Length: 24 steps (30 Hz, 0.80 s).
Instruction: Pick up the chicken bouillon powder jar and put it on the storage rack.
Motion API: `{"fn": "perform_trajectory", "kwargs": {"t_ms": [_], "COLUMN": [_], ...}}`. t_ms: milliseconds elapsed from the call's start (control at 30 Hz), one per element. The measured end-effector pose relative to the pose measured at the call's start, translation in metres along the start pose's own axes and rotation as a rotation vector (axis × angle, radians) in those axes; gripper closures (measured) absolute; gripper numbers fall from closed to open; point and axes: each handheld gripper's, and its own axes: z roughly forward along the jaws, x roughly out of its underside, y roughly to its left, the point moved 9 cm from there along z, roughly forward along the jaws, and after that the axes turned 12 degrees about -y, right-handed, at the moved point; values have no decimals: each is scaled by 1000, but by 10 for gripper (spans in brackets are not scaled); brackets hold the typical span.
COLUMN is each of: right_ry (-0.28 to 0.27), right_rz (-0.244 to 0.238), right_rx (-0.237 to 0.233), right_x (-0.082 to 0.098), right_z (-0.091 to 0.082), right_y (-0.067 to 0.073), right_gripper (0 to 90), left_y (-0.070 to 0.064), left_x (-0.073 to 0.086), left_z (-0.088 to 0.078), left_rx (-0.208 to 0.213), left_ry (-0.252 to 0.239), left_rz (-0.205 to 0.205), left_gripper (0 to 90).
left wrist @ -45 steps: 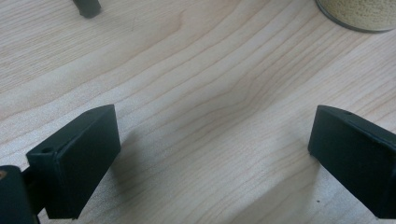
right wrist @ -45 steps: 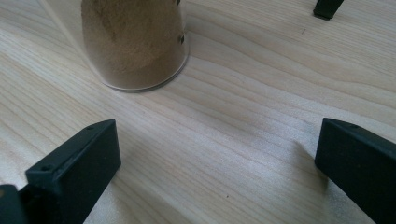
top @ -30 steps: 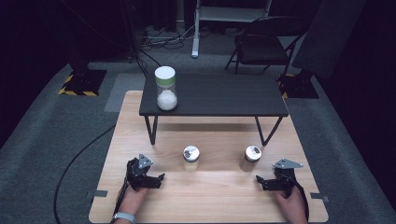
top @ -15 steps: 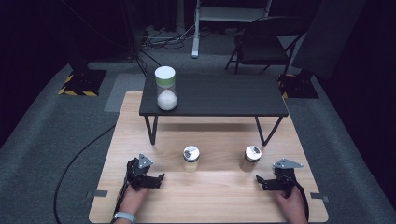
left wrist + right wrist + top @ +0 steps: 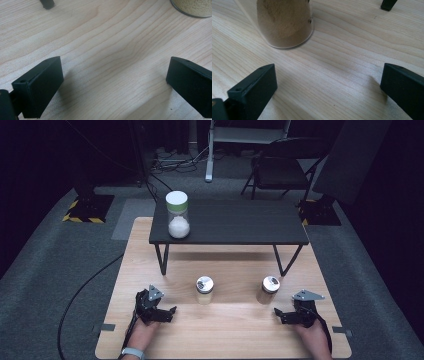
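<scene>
On the near part of the light wooden board (image 5: pixel 225 330) in the high view, the left gripper (image 5: pixel 170 312) and the right gripper (image 5: pixel 277 313) rest low, each held by a hand, both empty with jaws apart. Ahead and to the right of the left gripper stands a small clear jar of yellowish grains with a silver lid (image 5: pixel 204 290). Just ahead and to the left of the right gripper stands a small clear jar of brown powder with a silver lid (image 5: pixel 269 290). Well beyond both, a low black table (image 5: pixel 240 225) carries a tall clear canister of white powder with a white lid (image 5: pixel 177 214).

In the left gripper view, the left gripper (image 5: pixel 115 77) stands wide open over bare wood; the yellowish-grain jar (image 5: pixel 195 7) lies ahead to its right.

In the right gripper view, the right gripper (image 5: pixel 328 82) is spread wide; the brown-powder jar (image 5: pixel 284 22) stands ahead to its left, clear of the jaws.
</scene>
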Motion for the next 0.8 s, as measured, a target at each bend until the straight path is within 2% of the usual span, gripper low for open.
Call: {"fn": "perform_trajectory", "kwargs": {"t_ms": [200, 467, 700, 800], "right_ry": [0, 1, -79, -98], "right_rz": [0, 11, 4, 5], "right_rx": [0, 26, 23, 20], "right_x": [0, -1, -6, -10], "right_z": [0, 0, -13, -18], "right_y": [0, 2, 2, 3], "right_gripper": [6, 8, 10, 11], "left_y": [0, 0, 0, 0], "left_x": [0, 0, 0, 0], "left_z": [0, 0, 0, 0], "left_rx": [0, 0, 0, 0], "left_ry": [0, 0, 0, 1], "left_rz": [0, 0, 0, -1], "left_gripper": [9, 9, 9, 9]}}
